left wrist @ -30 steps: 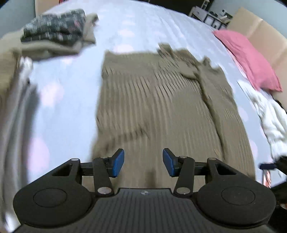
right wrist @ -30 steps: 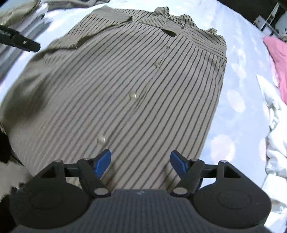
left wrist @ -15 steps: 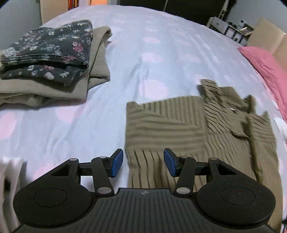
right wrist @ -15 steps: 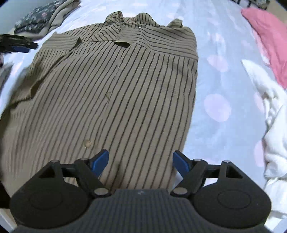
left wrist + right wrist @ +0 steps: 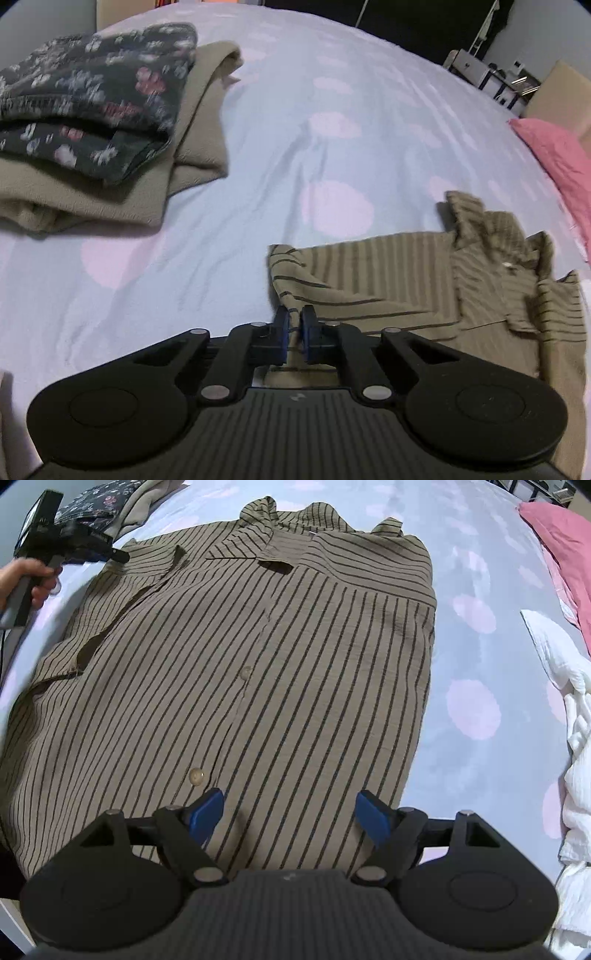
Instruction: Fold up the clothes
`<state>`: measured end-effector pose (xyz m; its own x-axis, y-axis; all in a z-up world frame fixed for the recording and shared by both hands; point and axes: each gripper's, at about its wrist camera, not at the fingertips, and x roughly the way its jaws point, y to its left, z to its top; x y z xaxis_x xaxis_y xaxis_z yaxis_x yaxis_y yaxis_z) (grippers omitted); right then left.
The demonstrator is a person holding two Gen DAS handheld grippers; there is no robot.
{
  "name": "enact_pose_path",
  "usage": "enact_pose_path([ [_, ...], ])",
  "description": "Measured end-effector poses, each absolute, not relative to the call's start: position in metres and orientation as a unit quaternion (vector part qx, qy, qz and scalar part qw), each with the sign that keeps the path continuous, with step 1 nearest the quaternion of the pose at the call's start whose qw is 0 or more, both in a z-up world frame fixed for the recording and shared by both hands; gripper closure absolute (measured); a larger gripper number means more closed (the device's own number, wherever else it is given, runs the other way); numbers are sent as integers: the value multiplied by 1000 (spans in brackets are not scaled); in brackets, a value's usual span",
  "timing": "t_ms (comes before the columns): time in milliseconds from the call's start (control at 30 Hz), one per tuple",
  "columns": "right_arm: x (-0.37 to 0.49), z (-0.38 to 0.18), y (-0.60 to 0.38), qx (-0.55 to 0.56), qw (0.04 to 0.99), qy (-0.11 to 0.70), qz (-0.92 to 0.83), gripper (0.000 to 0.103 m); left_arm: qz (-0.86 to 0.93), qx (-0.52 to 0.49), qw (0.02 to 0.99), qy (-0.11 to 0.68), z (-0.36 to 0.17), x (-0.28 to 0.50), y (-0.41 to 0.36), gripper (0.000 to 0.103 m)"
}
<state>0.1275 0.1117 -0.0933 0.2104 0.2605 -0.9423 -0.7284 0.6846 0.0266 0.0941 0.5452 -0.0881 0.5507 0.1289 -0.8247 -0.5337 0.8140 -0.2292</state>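
An olive shirt with dark stripes (image 5: pixel 258 657) lies spread face up on the bed, collar at the far end. In the left wrist view the shirt (image 5: pixel 406 288) shows its left sleeve edge. My left gripper (image 5: pixel 294 328) is shut on that sleeve edge of the shirt. It also shows in the right wrist view (image 5: pixel 118 555) at the far left, held by a hand. My right gripper (image 5: pixel 291 810) is open and empty, just above the shirt's lower part near the hem.
A folded stack, a dark floral garment (image 5: pixel 92 107) on a beige one (image 5: pixel 184 155), lies at the far left. A pink pillow (image 5: pixel 561 546) and white crumpled fabric (image 5: pixel 576 746) lie on the right. The bed sheet (image 5: pixel 332 122) is pale with pink dots.
My left gripper has moved to the shirt's left sleeve edge and shut on it. My right gripper stayed open and shifted slightly over the lower shirt.
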Motion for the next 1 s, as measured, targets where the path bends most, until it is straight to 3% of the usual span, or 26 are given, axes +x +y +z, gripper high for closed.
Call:
enact_pose_path([
  [433,107,-64,94,-222,759,495,360,22,162,-100,863,468,-3,155,446,102],
  [1000,100,-54,66,-220,766,481,366,22,74,-68,850,517,-44,271,321,103],
])
